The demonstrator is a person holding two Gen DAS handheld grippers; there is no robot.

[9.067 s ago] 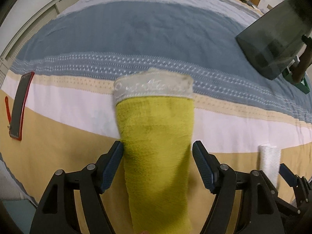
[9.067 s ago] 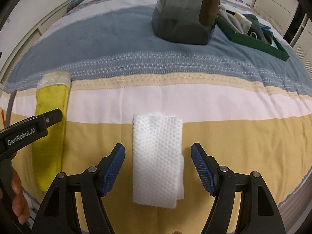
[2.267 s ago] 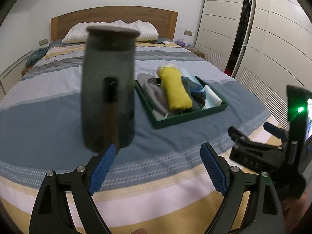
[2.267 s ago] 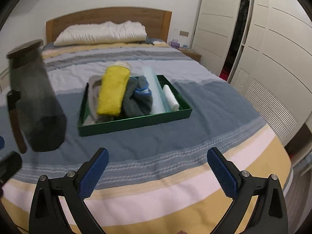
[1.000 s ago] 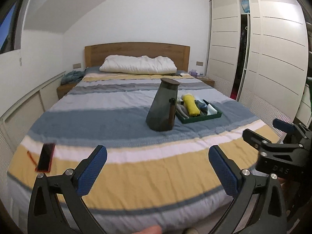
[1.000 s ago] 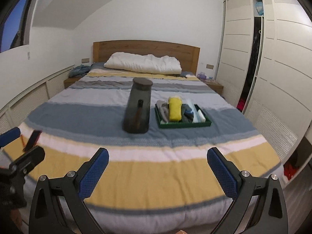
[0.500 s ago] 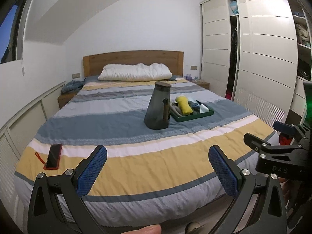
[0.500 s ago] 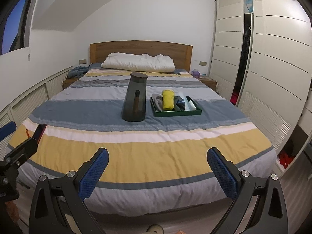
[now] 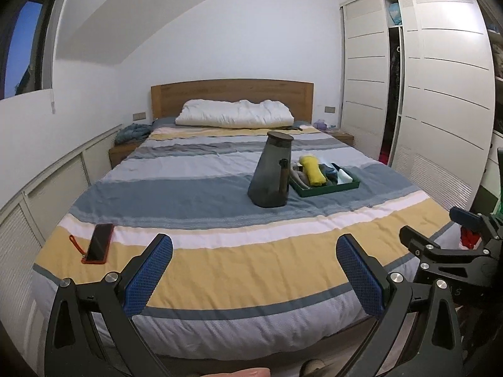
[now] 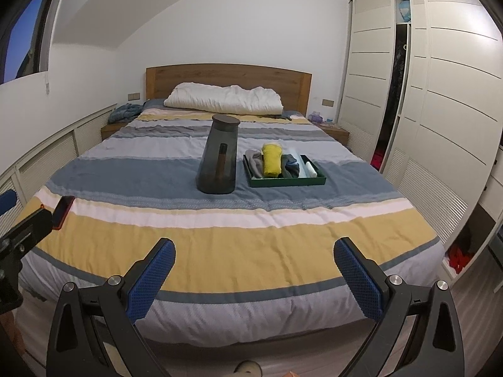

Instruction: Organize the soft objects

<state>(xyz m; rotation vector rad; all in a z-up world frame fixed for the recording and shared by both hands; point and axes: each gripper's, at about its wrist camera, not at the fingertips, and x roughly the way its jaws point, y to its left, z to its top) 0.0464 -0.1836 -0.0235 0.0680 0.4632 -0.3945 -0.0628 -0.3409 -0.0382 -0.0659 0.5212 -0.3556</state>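
From where I hold off, the bed (image 10: pixel 220 238) fills both views; the green tray (image 10: pixel 284 181) lies well ahead, its yellow towel (image 10: pixel 272 161) pointing away, likely nearer my right gripper (image 10: pixel 254 270); left gripper (image 9: pixel 254 270) too gapes wide, both empty

The bed's quilt (image 10: pixel 220 229) runs in bands of grey-blue, white, pale yellow and mustard. On it stand a smoky dark grey jug (image 10: pixel 217 160) and a dark green tray (image 10: pixel 286 182) holding a bright yellow rolled towel (image 10: pixel 271 160) (grey, blue and white cloths beside it). A red-cased black phone (image 9: pixel 99 242) lies on the white and mustard bands.
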